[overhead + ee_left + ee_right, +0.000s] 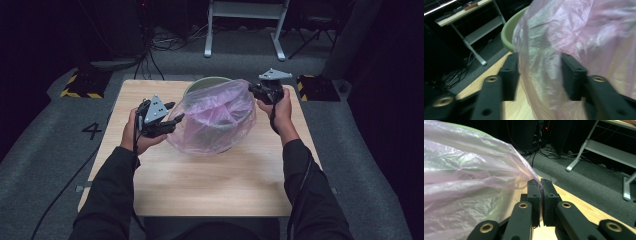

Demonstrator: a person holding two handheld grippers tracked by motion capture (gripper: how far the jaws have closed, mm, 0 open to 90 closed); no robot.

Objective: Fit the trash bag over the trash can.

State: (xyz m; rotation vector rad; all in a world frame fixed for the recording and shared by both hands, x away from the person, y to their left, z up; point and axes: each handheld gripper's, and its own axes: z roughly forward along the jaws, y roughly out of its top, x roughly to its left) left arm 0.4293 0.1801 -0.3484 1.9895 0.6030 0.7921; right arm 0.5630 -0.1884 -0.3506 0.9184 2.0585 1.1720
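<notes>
Person's forearms in dark sleeves come in over the near edge of the desk (pixel 200 185), one per side; near half of the wooden top is bare. Left claw (pixel 172 114) sits towards the desk's left edge, about mid-depth, w/ the grey three-cornered plate on top; in the left gripper view its jaws stand spread, a bulge of the pink plastic bag (pixel 574 37) between them, but the pads aren't pressing on it; film looks loose there, w/ a gap at the left pad. Bag (pixel 215 122) is translucent pink, crumpled, draped over a green bin (pixel 205 82) that stands at the desk's middle, nearer the far edge; green rim (pixel 507 35) pokes out past the film at the far-left side. Right claw (pixel 253 90) is at the bag's far-right side, towards the desk's right edge and farther back than the left one; jaws pressed together, pinching a gathered tip of the bag's film (pixel 535 180), which pulls taut from the pinch back to the bin. Beyond the far edge: grey carpet, cables, a white frame stand (pixel 245 30), yellow-black striped blocks (pixel 80 85) at both far corners; rest is dark.
</notes>
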